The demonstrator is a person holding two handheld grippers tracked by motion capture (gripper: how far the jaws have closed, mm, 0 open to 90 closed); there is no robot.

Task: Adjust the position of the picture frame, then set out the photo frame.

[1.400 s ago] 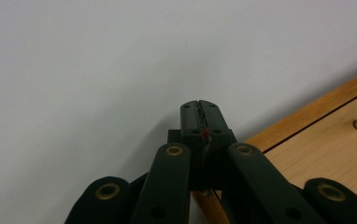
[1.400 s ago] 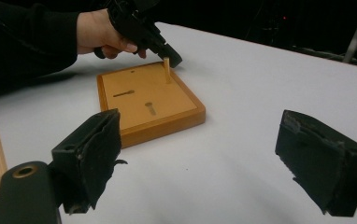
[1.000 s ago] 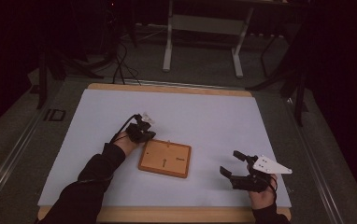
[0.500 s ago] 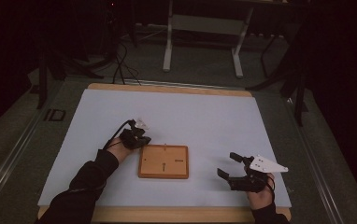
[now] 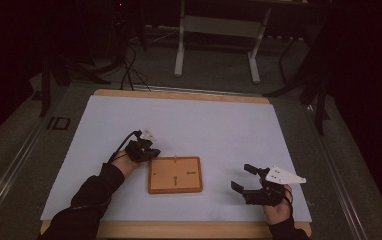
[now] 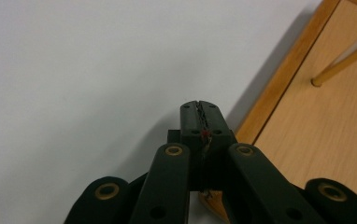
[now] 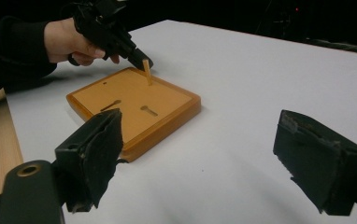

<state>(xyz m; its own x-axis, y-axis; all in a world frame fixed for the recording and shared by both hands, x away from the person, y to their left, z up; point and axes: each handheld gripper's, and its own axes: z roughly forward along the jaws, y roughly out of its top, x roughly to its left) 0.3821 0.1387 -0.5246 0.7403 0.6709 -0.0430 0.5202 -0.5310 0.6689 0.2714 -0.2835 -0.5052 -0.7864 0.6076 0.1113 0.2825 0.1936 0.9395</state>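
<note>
The wooden board (image 5: 175, 174) lies low in the middle of the high view on the white table cover (image 5: 204, 120). One thin wooden peg (image 7: 146, 71) stands upright in it near one edge; other holes and slots look empty, so the work seems early. The left gripper (image 5: 146, 150), jaws closed on nothing, sits just left of the board. The right gripper (image 5: 246, 179), jaws wide and empty, waits lower right. The right gripper view shows the left gripper's tip close beside the peg; whether it touches is unclear.
</note>
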